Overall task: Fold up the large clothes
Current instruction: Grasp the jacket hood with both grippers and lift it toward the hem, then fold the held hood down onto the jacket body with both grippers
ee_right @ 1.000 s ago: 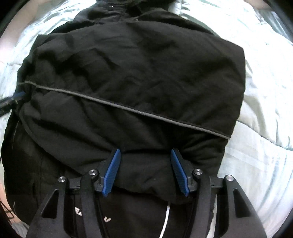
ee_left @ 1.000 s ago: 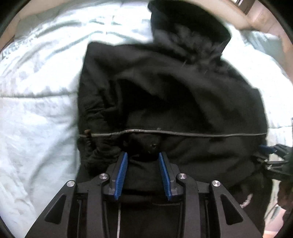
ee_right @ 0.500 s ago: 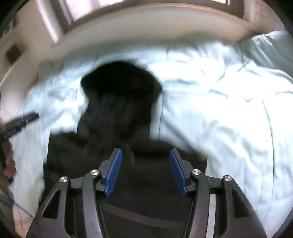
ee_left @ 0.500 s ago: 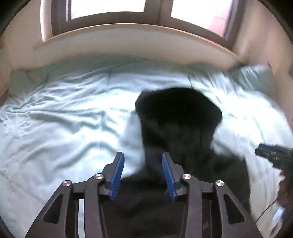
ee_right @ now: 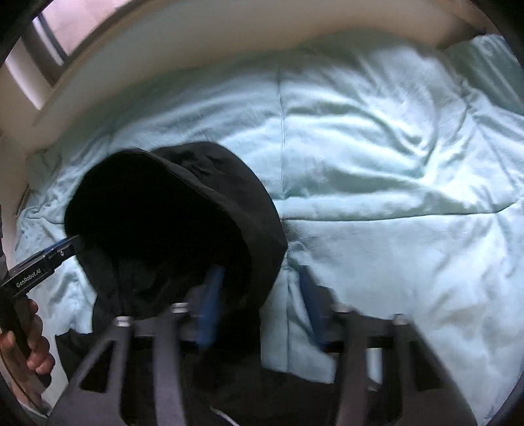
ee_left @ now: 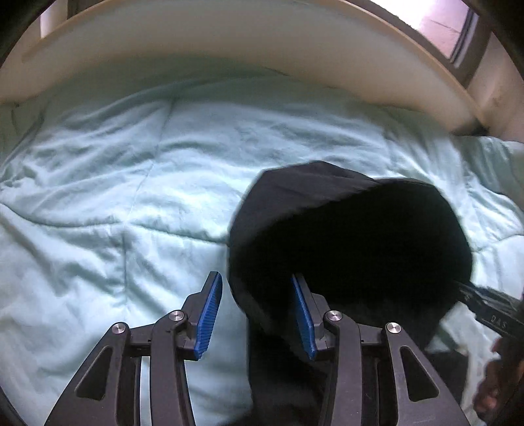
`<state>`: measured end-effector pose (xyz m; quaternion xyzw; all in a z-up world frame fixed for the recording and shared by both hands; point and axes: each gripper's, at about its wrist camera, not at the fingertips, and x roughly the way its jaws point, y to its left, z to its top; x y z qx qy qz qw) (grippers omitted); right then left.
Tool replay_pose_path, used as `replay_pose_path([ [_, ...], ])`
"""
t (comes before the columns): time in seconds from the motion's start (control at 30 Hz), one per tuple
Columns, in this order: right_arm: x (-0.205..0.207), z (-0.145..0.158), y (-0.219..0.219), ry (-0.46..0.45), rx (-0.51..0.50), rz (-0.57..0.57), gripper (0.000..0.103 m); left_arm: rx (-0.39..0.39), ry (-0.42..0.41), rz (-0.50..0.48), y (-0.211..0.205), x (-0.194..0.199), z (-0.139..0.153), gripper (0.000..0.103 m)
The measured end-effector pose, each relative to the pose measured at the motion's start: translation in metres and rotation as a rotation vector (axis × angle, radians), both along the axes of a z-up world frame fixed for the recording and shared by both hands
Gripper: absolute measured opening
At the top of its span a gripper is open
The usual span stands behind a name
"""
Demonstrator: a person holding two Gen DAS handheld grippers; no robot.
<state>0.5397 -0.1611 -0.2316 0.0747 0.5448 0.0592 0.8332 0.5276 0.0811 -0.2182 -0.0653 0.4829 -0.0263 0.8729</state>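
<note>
Two handheld grippers over a bed rn, both aimed down at one black hooded jacket [ee_left: 344,245] that's lying on a pale mint comforter [ee_left: 114,196].

The hood [ee_right: 170,222] is the part you can really see. It's puffed up w/ its dark opening facing the person, sitting roughly mid-bed, and the rest of the jacket runs back underneath the grippers toward the near edge.

Left gripper [ee_left: 255,304]: blue pads apart, though the jaws have just been closing. The hood's left rim sits in the gap, right up against the right-hand pad, while the other pad has only comforter in front of it, so not clamped on anything afaict.

Right gripper [ee_right: 262,301]: pretty smeared w/ motion blur. Its jaws have just been closing too, but the pads look apart. The hood's right rim drapes over the left-hand pad, and bare comforter shows through the rest of the gap. No pinch that I can make out.

So basically one gripper at each side of the hood. From the right-side view, the left gripper's tip disappears at the hood's edge, w/ the person's left hand [ee_right: 32,340] wrapped round its handle.

Behind it all – a beige curved headboard [ee_left: 229,49] and a window [ee_left: 452,29] above that.
</note>
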Motion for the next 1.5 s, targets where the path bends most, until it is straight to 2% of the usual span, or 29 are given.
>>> replay_pose_path([
  [0.03, -0.001, -0.004, -0.001, -0.002, -0.024, -0.006, 0.012, 0.016, 0.001, 0.007, 0.001, 0.004, -0.006, 0.014],
  [0.07, -0.002, -0.003, -0.004, -0.015, -0.043, -0.004, 0.008, 0.017, 0.023, 0.005, 0.005, 0.009, -0.010, 0.012],
  [0.1, -0.007, 0.001, -0.009, -0.037, -0.043, 0.001, 0.007, -0.025, 0.017, 0.013, 0.015, 0.008, -0.008, 0.011],
  [0.13, -0.013, 0.006, -0.014, -0.055, -0.035, 0.001, 0.007, -0.109, -0.018, 0.016, 0.028, -0.001, 0.001, 0.010],
  [0.23, -0.041, 0.032, -0.029, -0.121, 0.014, 0.008, 0.006, -0.290, -0.084, 0.035, 0.061, -0.038, 0.029, 0.010],
  [0.27, -0.049, 0.036, -0.030, -0.132, 0.024, 0.014, 0.006, -0.314, -0.087, 0.039, 0.067, -0.048, 0.031, 0.011],
  [0.33, -0.058, 0.028, -0.027, -0.128, 0.019, 0.032, 0.006, -0.273, -0.044, 0.046, 0.069, -0.055, 0.016, 0.013],
  [0.37, -0.056, 0.012, -0.022, -0.105, -0.015, 0.047, 0.006, -0.248, -0.008, 0.050, 0.069, -0.051, 0.003, 0.014],
  [0.43, -0.041, -0.038, -0.019, 0.022, -0.039, 0.043, 0.006, -0.194, 0.144, 0.061, 0.066, -0.031, -0.052, 0.015],
  [0.47, -0.036, -0.056, -0.016, 0.068, -0.027, 0.046, 0.006, -0.195, 0.200, 0.063, 0.064, -0.023, -0.080, 0.016],
  [0.5, -0.029, -0.078, -0.013, 0.113, -0.011, 0.057, 0.006, -0.199, 0.184, 0.055, 0.062, -0.021, -0.094, 0.016],
  [0.53, -0.027, -0.083, -0.012, 0.115, -0.020, 0.060, 0.006, -0.180, 0.136, 0.042, 0.058, -0.023, -0.093, 0.016],
  [0.57, -0.027, -0.082, -0.010, 0.108, -0.033, 0.064, 0.006, -0.159, 0.111, 0.032, 0.055, -0.026, -0.088, 0.016],
  [0.67, -0.036, -0.065, -0.010, 0.074, -0.038, 0.103, 0.016, -0.115, 0.067, 0.002, 0.052, -0.043, -0.068, 0.018],
  [0.77, -0.056, -0.036, -0.025, 0.025, -0.021, 0.101, 0.041, -0.067, 0.018, -0.028, 0.053, -0.068, -0.040, 0.028],
  [0.9, -0.078, 0.021, -0.033, -0.106, 0.034, 0.124, 0.043, -0.020, -0.109, -0.051, 0.052, -0.093, 0.014, 0.035],
  [0.97, -0.078, 0.043, -0.024, -0.159, 0.027, 0.137, 0.043, -0.022, -0.176, -0.057, 0.046, -0.090, 0.040, 0.041],
  [1.0, -0.070, 0.053, -0.014, -0.178, 0.028, 0.153, 0.043, -0.034, -0.207, -0.072, 0.039, -0.084, 0.053, 0.048],
  [1.03, -0.064, 0.057, -0.005, -0.183, 0.029, 0.163, 0.043, -0.044, -0.223, -0.089, 0.033, -0.075, 0.060, 0.056],
  [1.07, -0.052, 0.056, 0.006, -0.186, 0.026, 0.178, 0.043, -0.046, -0.224, -0.108, 0.021, -0.064, 0.064, 0.058],
  [1.13, -0.028, 0.041, 0.025, -0.157, 0.029, 0.212, 0.043, -0.048, -0.180, -0.151, -0.003, -0.042, 0.056, 0.059],
  [1.23, -0.004, -0.001, 0.045, -0.062, 0.028, 0.246, 0.043, -0.118, -0.015, -0.205, -0.026, -0.016, 0.001, 0.059],
  [1.3, -0.005, -0.040, 0.052, 0.005, 0.016, 0.265, 0.042, -0.093, 0.096, -0.201, -0.028, -0.012, -0.047, 0.059],
  [1.37, -0.010, -0.068, 0.053, 0.032, 0.005, 0.271, 0.041, -0.057, 0.123, -0.214, -0.028, -0.017, -0.076, 0.059],
  [1.4, -0.012, -0.077, 0.052, 0.032, 0.011, 0.272, 0.041, -0.055, 0.108, -0.221, -0.027, -0.020, -0.082, 0.059],
  [1.5, -0.012, -0.074, 0.053, 0.028, 0.015, 0.269, 0.041, -0.037, 0.098, -0.234, -0.028, -0.019, -0.077, 0.059],
])
